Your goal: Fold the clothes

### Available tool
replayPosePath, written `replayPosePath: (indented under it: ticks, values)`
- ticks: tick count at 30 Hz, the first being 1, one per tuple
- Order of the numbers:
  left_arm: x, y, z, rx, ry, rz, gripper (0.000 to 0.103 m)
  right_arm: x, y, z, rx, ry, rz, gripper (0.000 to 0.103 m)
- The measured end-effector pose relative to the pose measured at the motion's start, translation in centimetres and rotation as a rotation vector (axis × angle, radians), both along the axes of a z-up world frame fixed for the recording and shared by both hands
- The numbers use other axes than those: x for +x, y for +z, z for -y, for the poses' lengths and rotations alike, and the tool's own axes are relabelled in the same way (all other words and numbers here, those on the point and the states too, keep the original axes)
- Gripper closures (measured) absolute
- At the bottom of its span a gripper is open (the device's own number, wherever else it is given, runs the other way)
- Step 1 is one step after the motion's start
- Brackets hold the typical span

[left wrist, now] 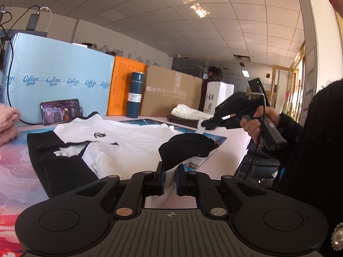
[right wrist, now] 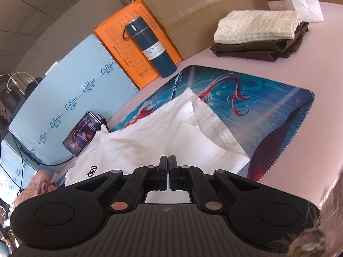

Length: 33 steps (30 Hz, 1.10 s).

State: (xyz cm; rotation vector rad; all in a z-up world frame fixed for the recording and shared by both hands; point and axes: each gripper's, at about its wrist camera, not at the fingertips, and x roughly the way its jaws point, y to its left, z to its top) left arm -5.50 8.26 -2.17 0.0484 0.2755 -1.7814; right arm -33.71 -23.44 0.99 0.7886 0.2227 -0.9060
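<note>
A white shirt [left wrist: 128, 137] with black sleeves and a small black chest logo lies spread on a printed mat [right wrist: 268, 107]. My left gripper [left wrist: 170, 169] is shut on one sleeve, and its black cuff [left wrist: 186, 147] curls up above the fingers. My right gripper [right wrist: 168, 160] is shut on a raised fold of the white shirt [right wrist: 150, 137] near the stitched hem. In the left wrist view the right gripper [left wrist: 203, 124] hovers above the table's right side in a person's hand [left wrist: 257, 122], with a bit of white cloth at its tips.
A cream knit [right wrist: 257, 27] lies folded on brown cloth [right wrist: 257, 49] at the far right. A blue bottle [right wrist: 152, 49], a lit phone [right wrist: 83, 132] and blue, orange and cardboard boxes line the back. A pink knit [left wrist: 8, 124] sits at the left.
</note>
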Motion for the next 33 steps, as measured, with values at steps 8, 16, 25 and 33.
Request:
replayPosePath:
  ticks: [8,16,25,33]
  values:
    - [-0.8,1.8,-0.5,-0.003,-0.011,-0.005,0.095,-5.2,-0.5,-5.0,-0.059,0.082,-0.038,0.101]
    - [-1.9,-0.2,-1.6,0.215,0.059,-0.041,0.087,-7.2,-3.2,-6.6,-0.059,0.158,-0.220,0.098]
    - [0.6,3.8,-2.5,-0.084,0.311,-0.206,0.034,-8.4,2.2,-1.2,-0.317,0.122,-0.040,0.038]
    - [5.2,2.4,3.9,0.087,0.759,-0.276,0.034,-1.1,1.0,12.6,-0.158,0.129,-0.076,0.038]
